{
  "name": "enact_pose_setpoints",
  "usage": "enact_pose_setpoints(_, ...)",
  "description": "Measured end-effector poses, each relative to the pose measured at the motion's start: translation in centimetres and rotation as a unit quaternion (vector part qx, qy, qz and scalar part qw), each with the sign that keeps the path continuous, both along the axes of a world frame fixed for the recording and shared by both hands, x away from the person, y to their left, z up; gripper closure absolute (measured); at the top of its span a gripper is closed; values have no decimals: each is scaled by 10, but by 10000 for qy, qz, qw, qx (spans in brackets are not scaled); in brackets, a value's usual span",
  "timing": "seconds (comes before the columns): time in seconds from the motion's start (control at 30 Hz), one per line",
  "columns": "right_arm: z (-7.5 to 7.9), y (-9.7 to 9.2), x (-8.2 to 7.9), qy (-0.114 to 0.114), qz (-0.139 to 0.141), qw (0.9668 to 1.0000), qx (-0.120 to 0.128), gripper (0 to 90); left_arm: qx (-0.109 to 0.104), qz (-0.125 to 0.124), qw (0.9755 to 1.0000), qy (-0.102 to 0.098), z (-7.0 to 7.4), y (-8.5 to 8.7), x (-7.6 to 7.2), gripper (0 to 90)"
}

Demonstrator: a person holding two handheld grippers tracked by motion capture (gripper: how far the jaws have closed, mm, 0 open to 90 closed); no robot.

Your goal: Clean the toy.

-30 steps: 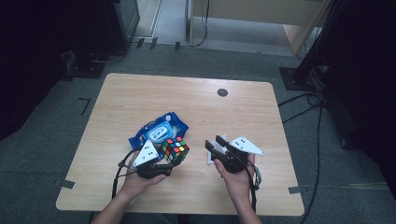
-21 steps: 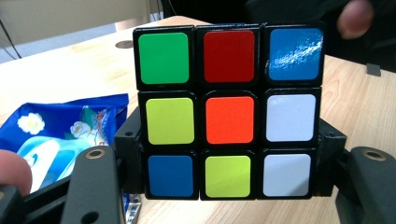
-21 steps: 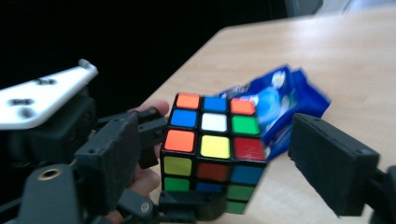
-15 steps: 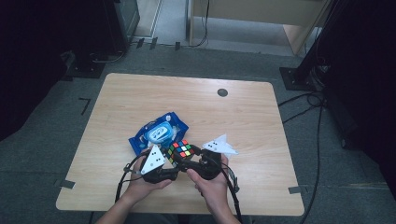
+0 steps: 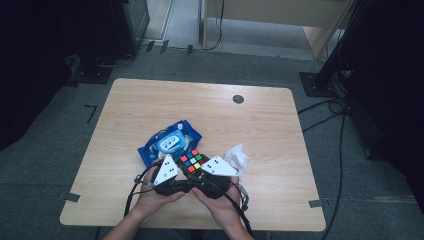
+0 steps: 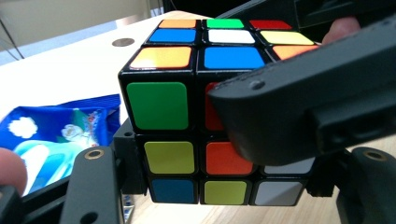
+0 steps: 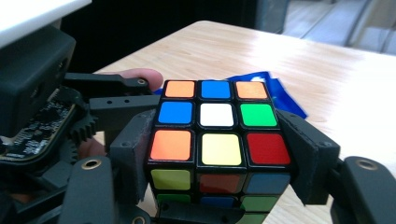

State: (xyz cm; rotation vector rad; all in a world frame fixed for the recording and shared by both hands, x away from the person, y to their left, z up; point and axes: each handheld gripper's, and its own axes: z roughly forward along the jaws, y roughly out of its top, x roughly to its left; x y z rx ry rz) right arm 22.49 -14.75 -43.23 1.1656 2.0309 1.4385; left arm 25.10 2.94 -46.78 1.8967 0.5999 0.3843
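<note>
Cube point(image 5: 191, 161) near table point(image 5: 150, 210) front edge

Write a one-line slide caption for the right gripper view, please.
Right gripper closes its black jaws around a multicoloured puzzle cube above the light wooden table.

A blue packet point(image 5: 170, 142) is lying on the table point(image 5: 150, 105). A white tissue point(image 5: 237, 158) is sitting near it, crumpled up. A small dark hole point(image 5: 238, 99) is showing farther back.

Lab/studio: lone wooden table point(image 5: 150, 100), floor cables point(image 5: 320, 107), stand bases point(image 5: 315, 82).
</note>
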Motion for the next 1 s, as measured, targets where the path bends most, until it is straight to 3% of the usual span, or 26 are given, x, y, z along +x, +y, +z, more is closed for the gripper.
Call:
enact_pose_setpoints(0.07,2,-7,3,163,165,9989,416,221,-150,81,9997,153,1,6,5,337)
enact_pose_setpoints(0.13,6,-16,5,161,194,9971,722,200,-309,241,9987,334,2,13,12,337)
enact_pose_setpoints(0.27,7,-36,7,78,209,9941,1061,202,-604,598,9936,745,2,34,29,337)
enact_pose_setpoints(0.33,-2,-43,8,134,300,9928,1149,218,-719,716,9913,841,2,42,34,338)
enact_pose_setpoints(0.47,-31,-37,8,352,338,9956,804,214,-866,691,9897,901,5,45,35,338)
enact_pose_setpoints(0.53,-42,-28,10,371,371,9967,617,195,-876,629,9902,890,7,41,33,337)
enact_pose_setpoints(0.6,-49,-18,12,318,339,9972,586,179,-905,528,9901,931,8,36,30,337)
enact_pose_setpoints(0.67,-50,-11,13,136,224,9981,561,165,-896,466,9902,963,8,33,28,337)
enact_pose_setpoints(0.87,-53,5,10,-346,244,9983,401,161,-970,357,9888,1078,9,27,25,336)
enact_pose_setpoints(1.0,-54,10,7,-518,214,9974,452,193,-995,336,9883,1108,9,26,24,336)
